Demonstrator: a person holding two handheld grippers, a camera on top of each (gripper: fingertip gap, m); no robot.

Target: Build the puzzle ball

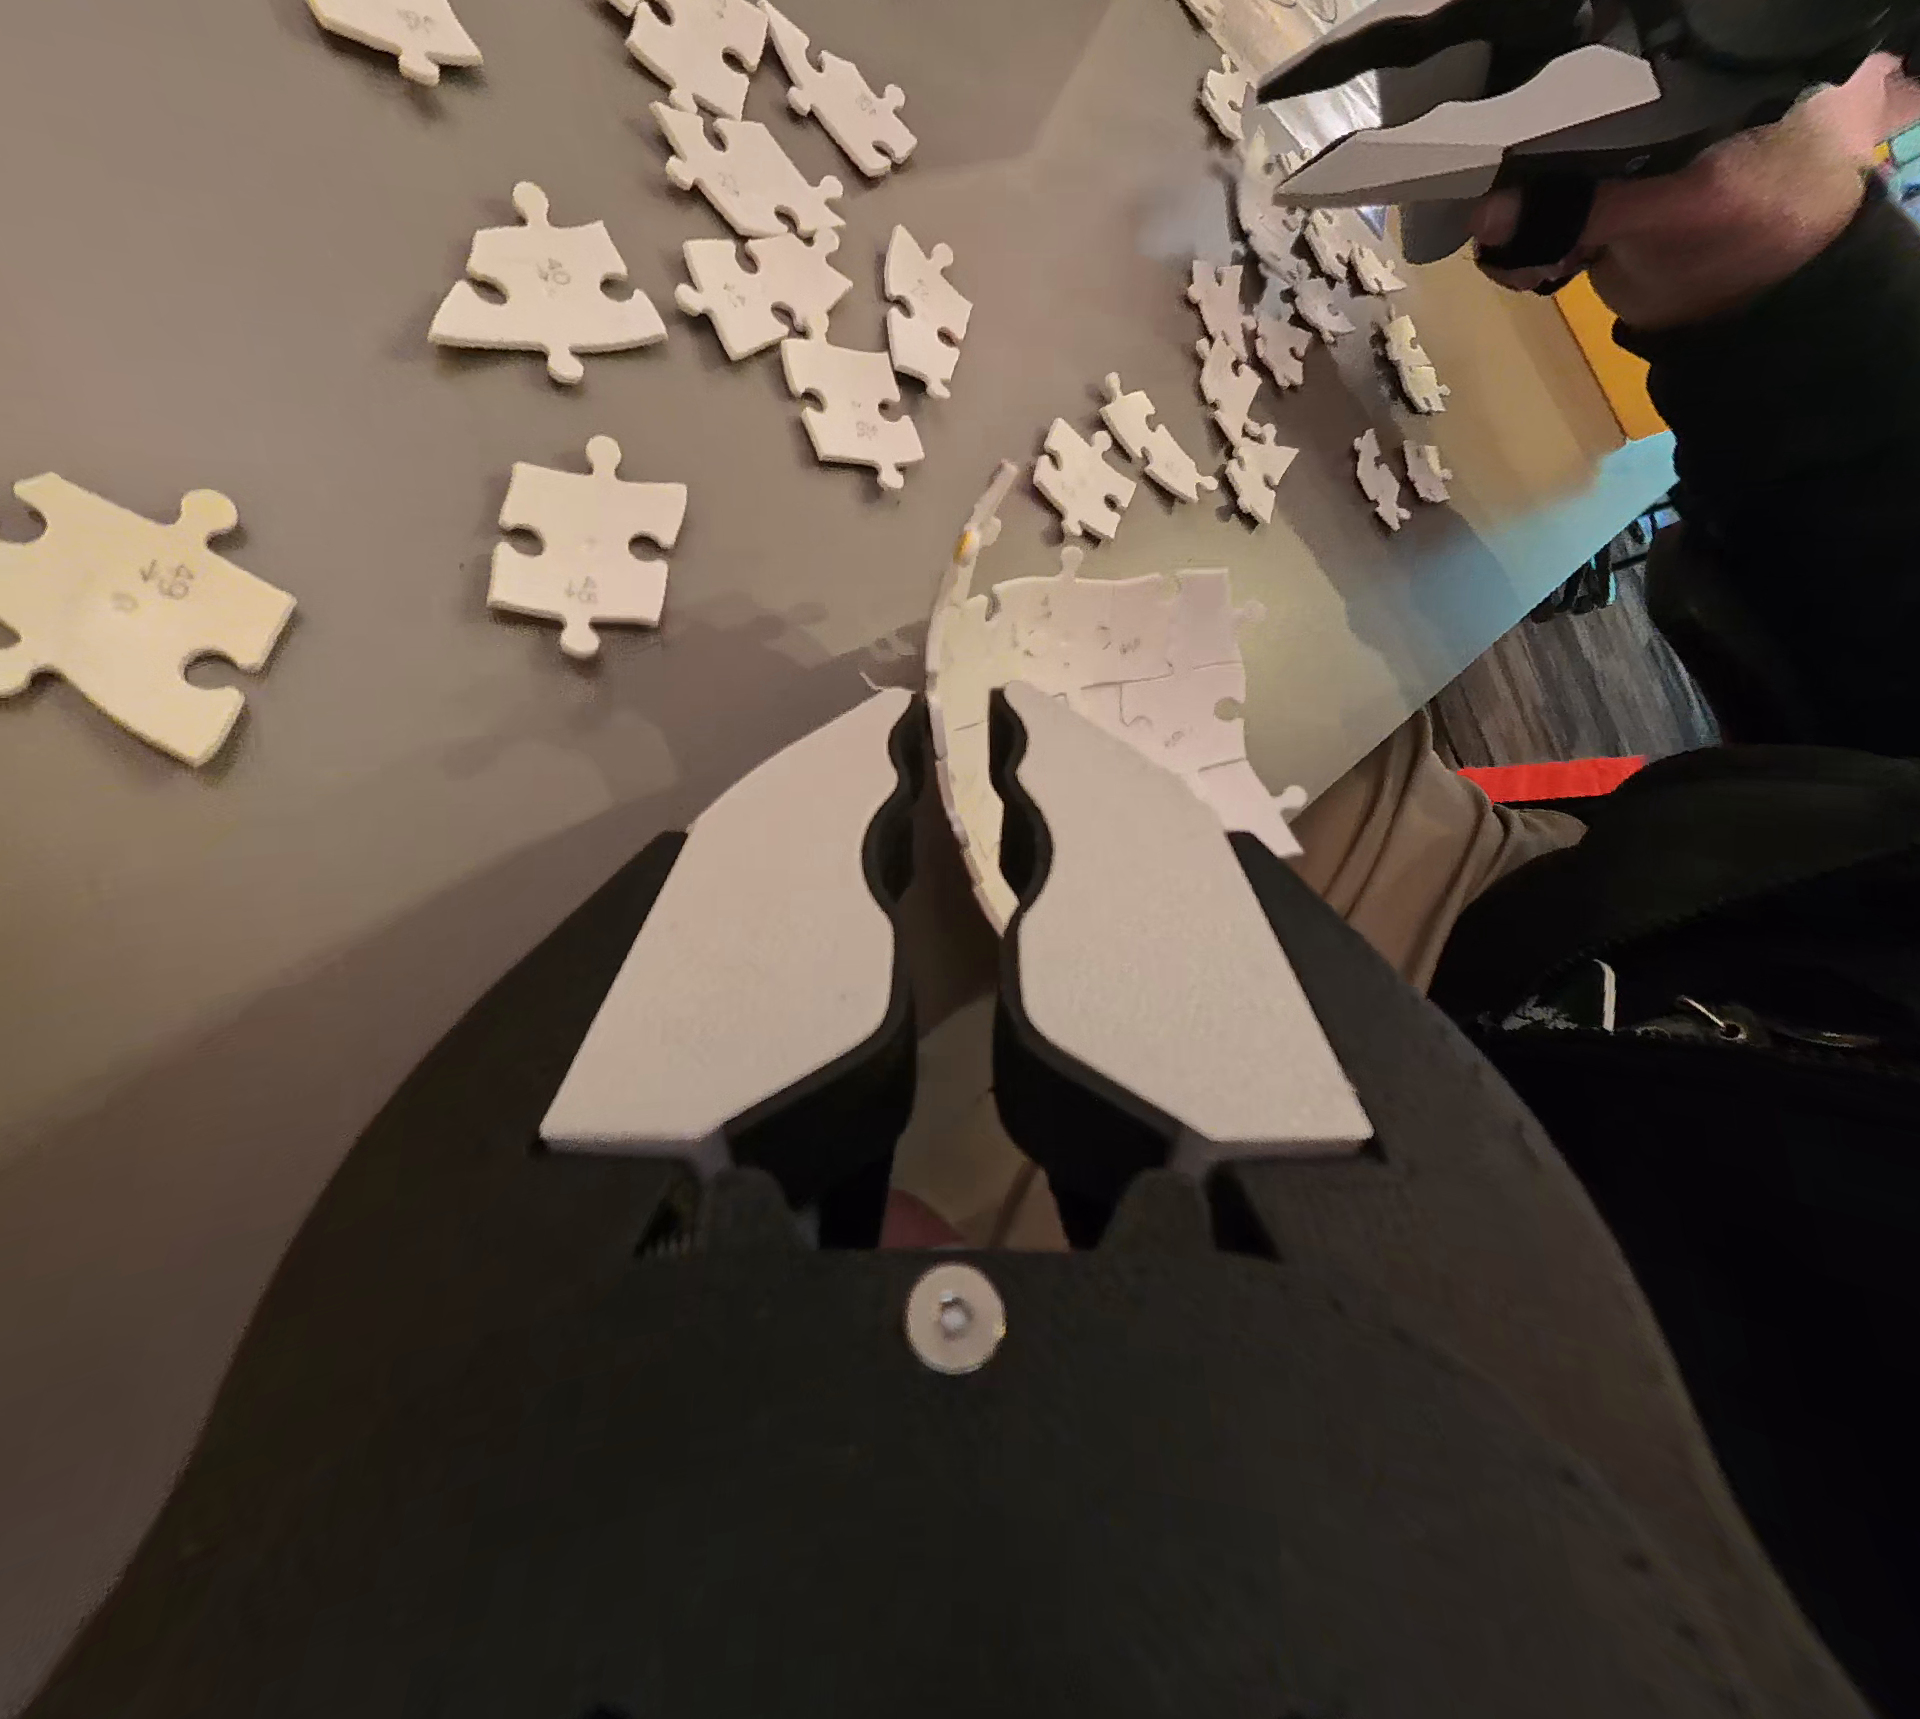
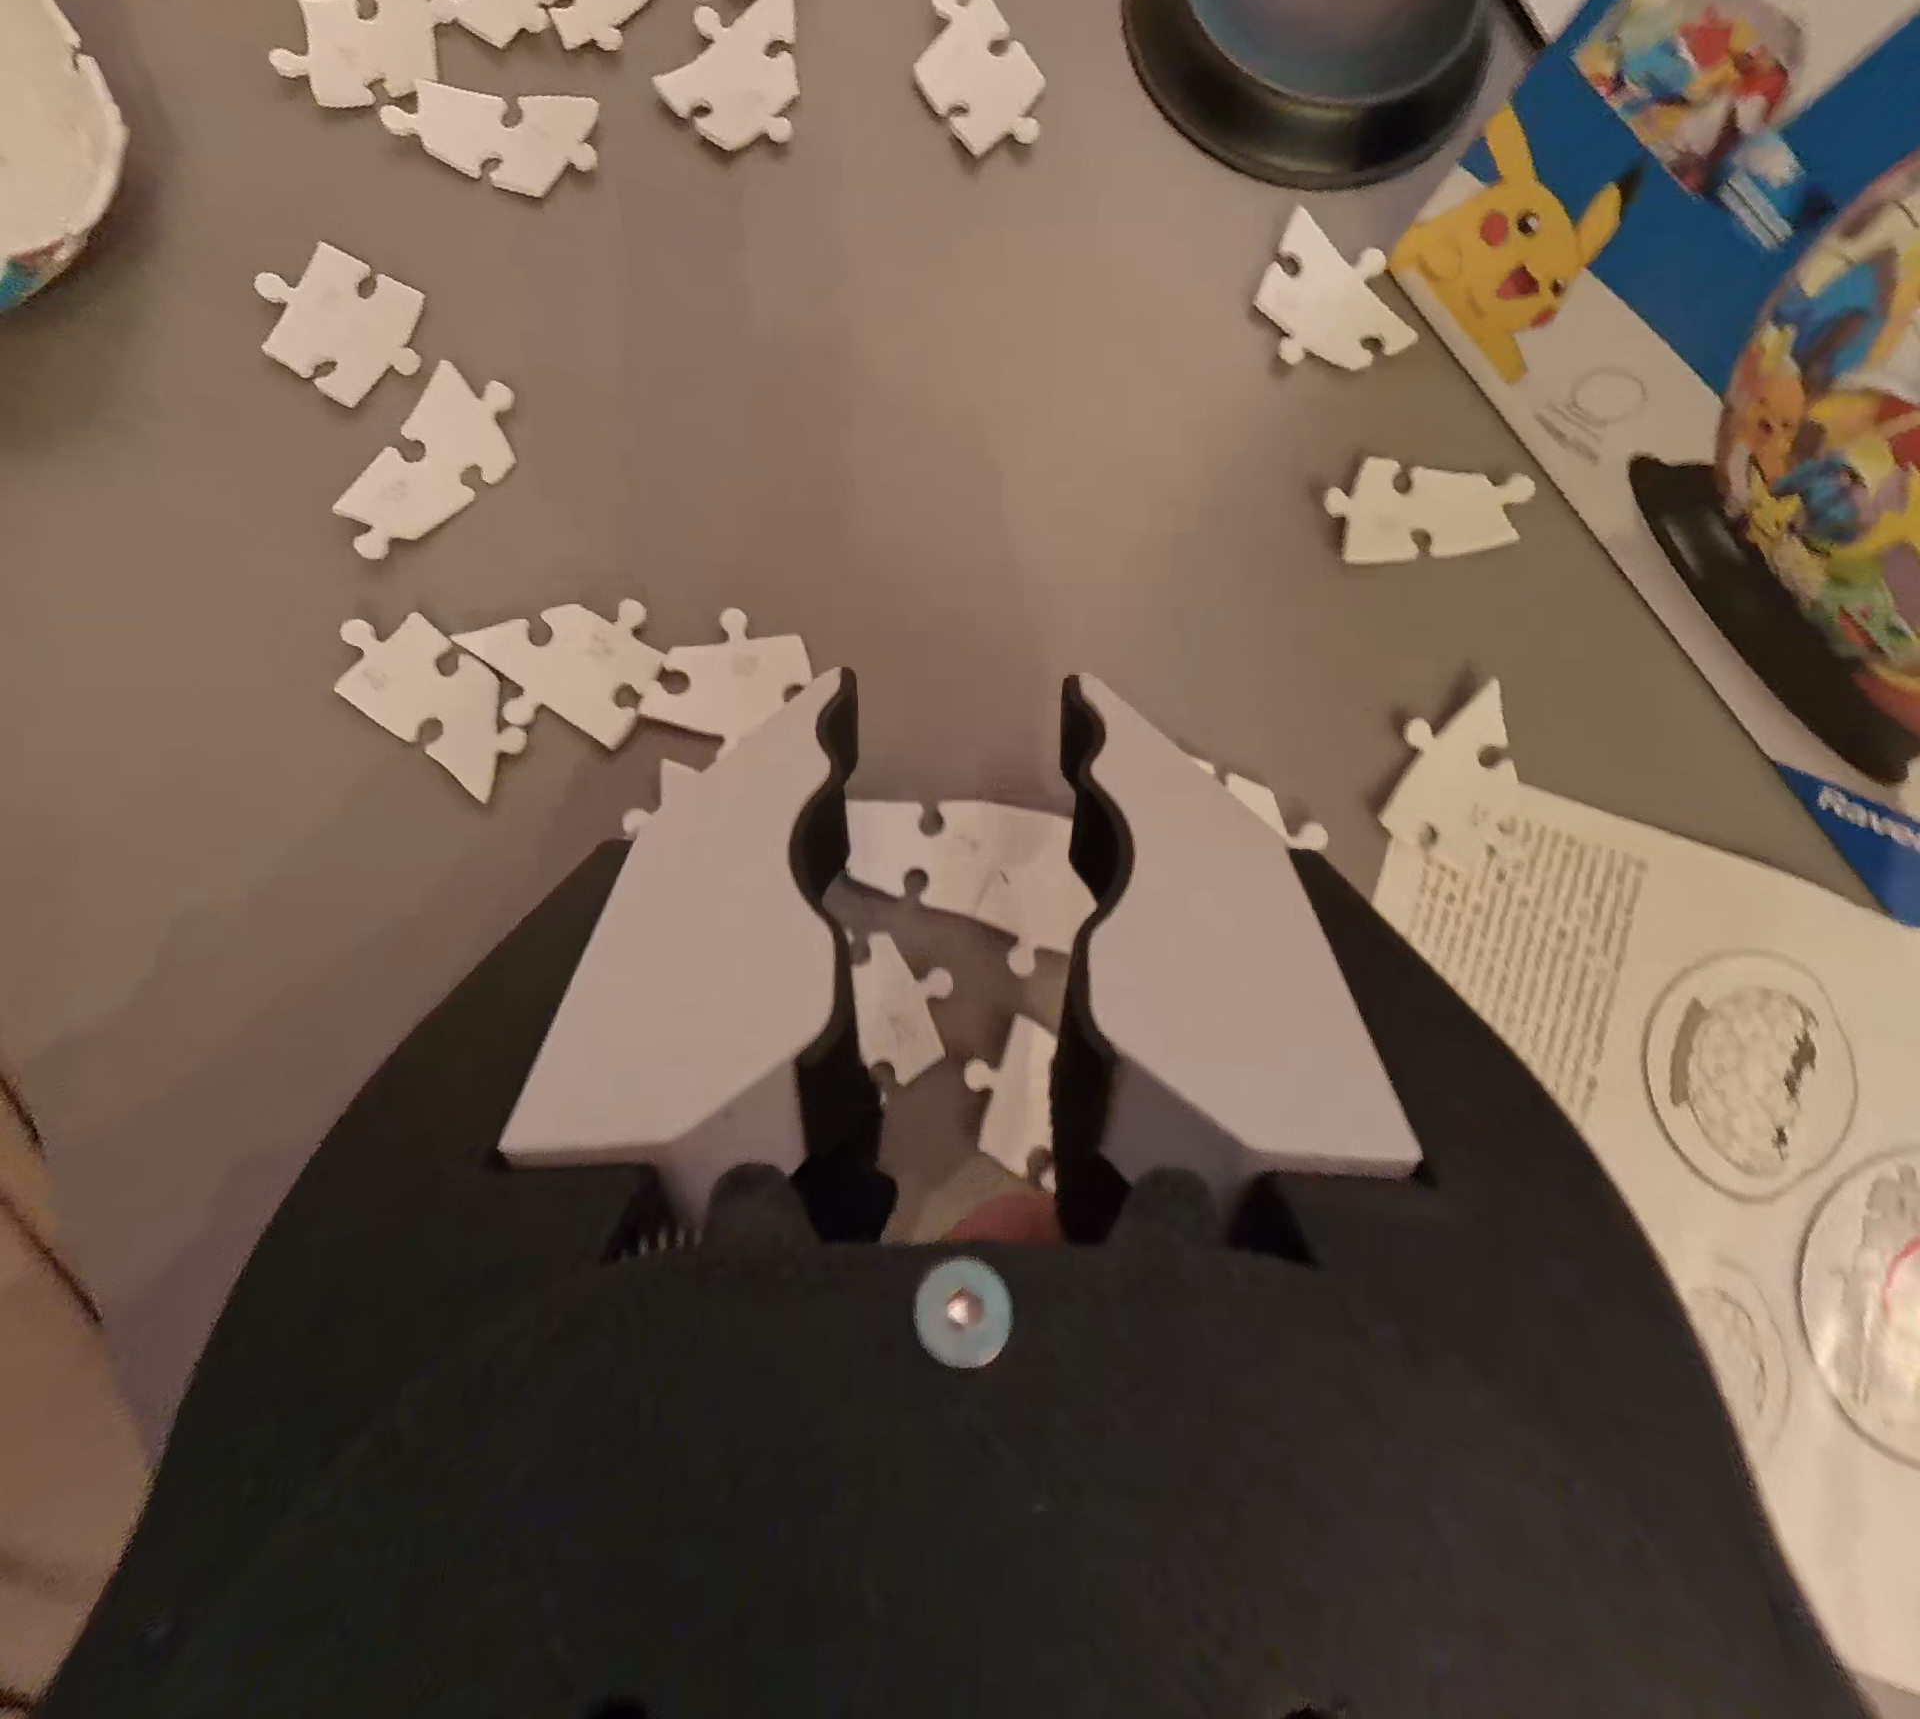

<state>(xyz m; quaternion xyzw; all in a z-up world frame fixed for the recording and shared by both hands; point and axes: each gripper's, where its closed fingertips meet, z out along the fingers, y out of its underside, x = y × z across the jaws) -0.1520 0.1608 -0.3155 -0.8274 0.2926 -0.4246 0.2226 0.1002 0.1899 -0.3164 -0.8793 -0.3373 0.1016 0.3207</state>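
My left tongs [image 1: 956, 713] pinch the curved shell [image 1: 1122, 661] of joined pieces by its edge, jaws narrow on it, over the near table edge [image 1: 1382, 734]. To their left, loose pieces [image 1: 587, 542] lie white side up on the grey table [image 1: 312, 838], each bearing a small printed number. The table's near-left part is open. My right tongs [image 2: 958, 693] hang over the table with jaws parted, holding nothing — pieces lie under them, and bare table stretches ahead. Far left in the right wrist view, part of a white curved shell shows, cut off by the frame. Right of centre sits a black stand [image 2: 1309, 38]. Farther right lies the blue box [image 2: 1704, 235] with a yellow cartoon figure, and nearer, a printed instruction sheet [image 2: 1621, 1046].
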